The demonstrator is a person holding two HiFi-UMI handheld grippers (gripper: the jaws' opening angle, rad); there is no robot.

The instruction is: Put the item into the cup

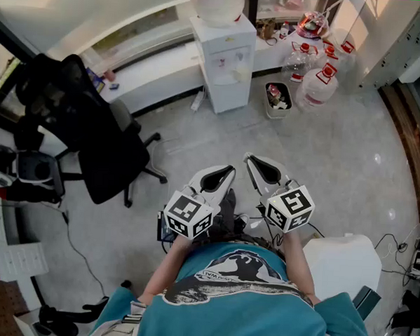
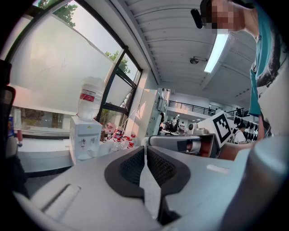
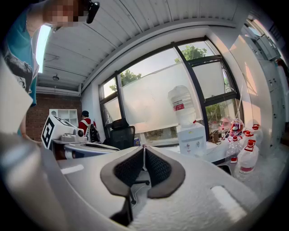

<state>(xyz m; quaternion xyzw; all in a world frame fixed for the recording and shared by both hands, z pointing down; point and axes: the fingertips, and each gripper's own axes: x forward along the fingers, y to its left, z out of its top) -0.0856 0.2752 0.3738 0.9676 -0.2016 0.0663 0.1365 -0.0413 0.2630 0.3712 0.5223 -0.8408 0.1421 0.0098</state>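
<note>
Jaws on both my tools shut tip to tip, nothing between them. Left gripper [image 2: 144,155] and right gripper [image 3: 143,153] held side by side close to my chest, aimed roughly level over floor [image 1: 336,177]. No cup, no item in any view. Ahead only water dispenser [image 1: 221,59], office chair [image 1: 106,144], bottles [image 1: 316,85]. My read: task not begun, at search stage. Next move calls for locating item and cup, turning toward them, opening one pair of jaws before reaching.

Grey speckled floor [image 1: 350,171]. White water dispenser [image 1: 223,59] top centre, small bin [image 1: 277,99] beside it, red-capped jugs [image 1: 316,85] upper right. Black office chair [image 1: 92,129] left. Large windows [image 3: 153,101]; ceiling strip light [image 2: 216,52].
</note>
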